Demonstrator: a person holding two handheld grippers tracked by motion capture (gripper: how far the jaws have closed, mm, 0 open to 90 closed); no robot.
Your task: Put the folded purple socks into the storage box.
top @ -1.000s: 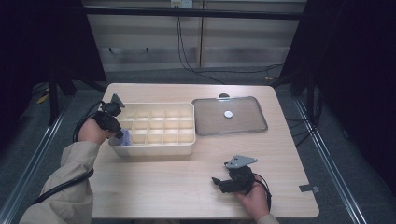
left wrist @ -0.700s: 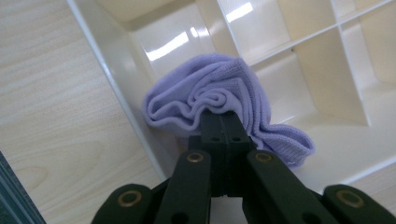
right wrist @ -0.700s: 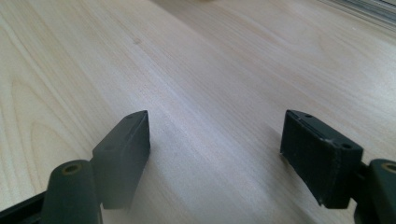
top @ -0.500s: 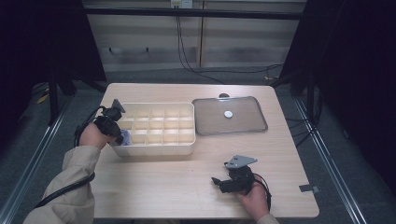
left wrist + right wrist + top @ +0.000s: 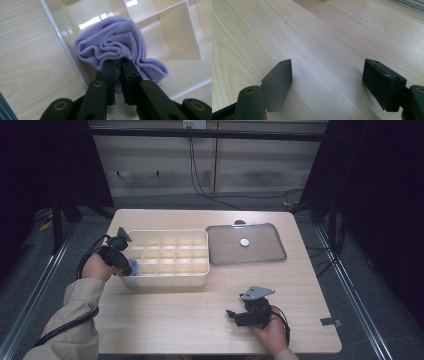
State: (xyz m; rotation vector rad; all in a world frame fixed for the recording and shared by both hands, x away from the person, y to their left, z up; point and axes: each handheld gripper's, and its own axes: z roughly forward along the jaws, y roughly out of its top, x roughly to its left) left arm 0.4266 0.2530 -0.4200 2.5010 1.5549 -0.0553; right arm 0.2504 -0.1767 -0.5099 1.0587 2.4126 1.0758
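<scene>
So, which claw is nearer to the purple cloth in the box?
The left. The left claw is at the purple cloth in the divided box's left end, its jaws just starting to open. The right claw rests on the table, well away from it.

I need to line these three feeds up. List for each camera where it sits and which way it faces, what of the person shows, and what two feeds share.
High view: fixed above the person's side, looking forward and down on the table; forearms, left gripper, right gripper.
Left gripper view: rides the left gripper, looking along nearly closed jaws at a purple cloth in the divided box.
Right gripper view: rides the right gripper, facing bare tabletop between wide-apart jaws.
Shared: high and left gripper views both show the box and cloth.
</scene>
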